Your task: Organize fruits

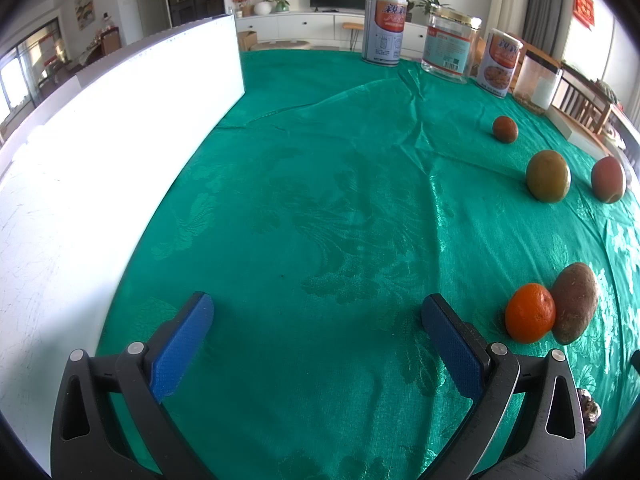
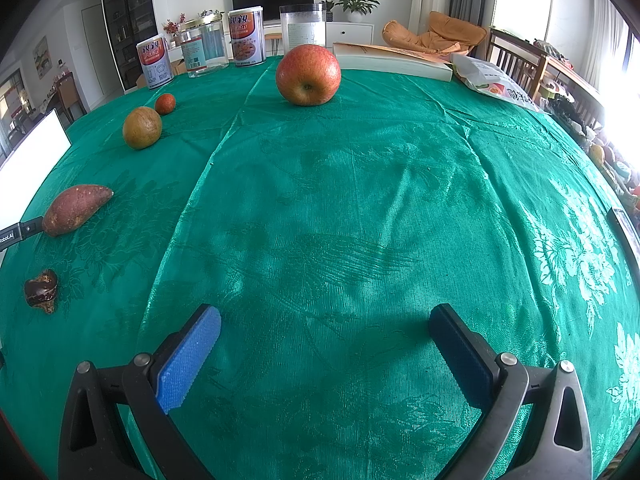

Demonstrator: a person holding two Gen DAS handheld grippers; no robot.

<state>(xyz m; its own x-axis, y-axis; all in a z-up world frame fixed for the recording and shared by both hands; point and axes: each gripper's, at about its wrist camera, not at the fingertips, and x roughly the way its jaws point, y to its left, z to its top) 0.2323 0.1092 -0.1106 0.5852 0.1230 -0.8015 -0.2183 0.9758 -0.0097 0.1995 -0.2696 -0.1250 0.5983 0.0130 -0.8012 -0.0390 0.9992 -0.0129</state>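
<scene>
My left gripper (image 1: 318, 312) is open and empty above the green tablecloth (image 1: 320, 200). To its right lie an orange mandarin (image 1: 530, 313) touching a brown sweet potato (image 1: 575, 303). Farther off sit a green-brown round fruit (image 1: 548, 176), a red apple (image 1: 608, 179) and a small reddish fruit (image 1: 505, 129). My right gripper (image 2: 326, 328) is open and empty. In its view the apple (image 2: 308, 74) stands ahead, with the green-brown fruit (image 2: 142, 127), small reddish fruit (image 2: 165, 103), sweet potato (image 2: 76, 209) and a dark chestnut (image 2: 41, 290) at left.
A white board or tray (image 1: 100, 140) lies along the left side of the table. Two printed cans (image 1: 383, 28), a glass jar (image 1: 451, 47) and a clear container (image 1: 538, 82) stand at the back. A flat box (image 2: 392, 62) and a plastic bag (image 2: 494, 80) lie at the far right.
</scene>
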